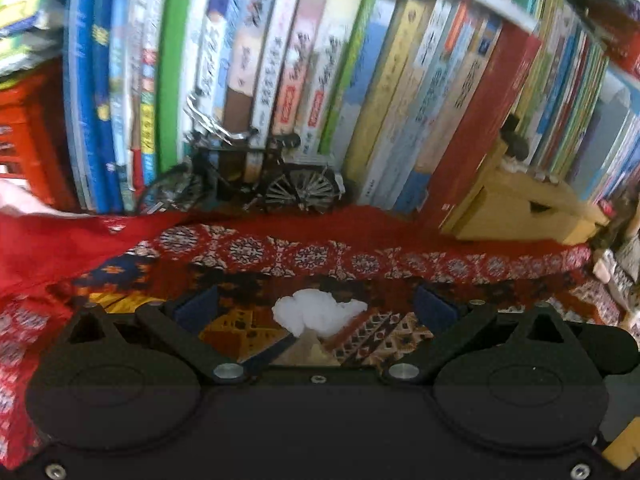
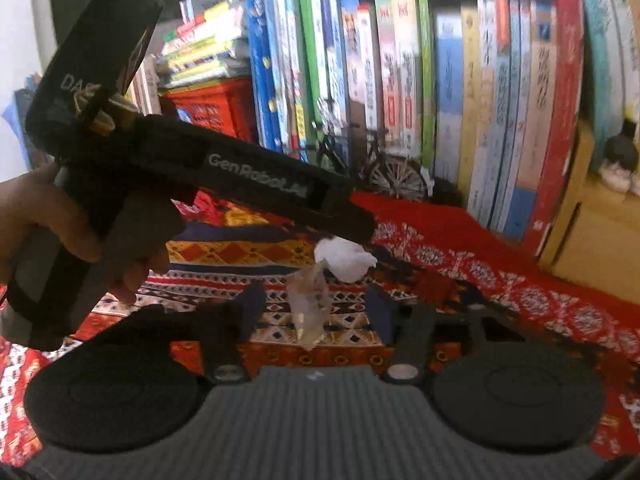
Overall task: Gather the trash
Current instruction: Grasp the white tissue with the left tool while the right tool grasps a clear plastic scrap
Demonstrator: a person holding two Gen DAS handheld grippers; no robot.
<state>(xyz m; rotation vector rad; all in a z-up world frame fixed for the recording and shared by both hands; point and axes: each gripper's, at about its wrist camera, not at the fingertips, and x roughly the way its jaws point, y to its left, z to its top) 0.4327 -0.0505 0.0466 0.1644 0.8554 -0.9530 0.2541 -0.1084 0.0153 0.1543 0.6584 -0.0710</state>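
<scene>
Two bits of trash on the patterned cloth (image 1: 280,256): white crumpled tissue (image 1: 316,312) and clear plastic wrapper (image 2: 310,304), touching, wrapper at tissue's 6 o'clock in both wrist views. Left gripper (image 1: 316,308) fingers spread wide, tissue between them, pads not touching it. Right gripper (image 2: 314,308) fingers apart, wrapper between them, no contact visible. Left gripper body, held by a hand (image 2: 48,216), crosses right view from 9 o'clock. Books (image 1: 320,60) upright at 12 o'clock, model bicycle (image 1: 248,176) in front of them, cardboard box (image 1: 520,208) at 3 o'clock.
</scene>
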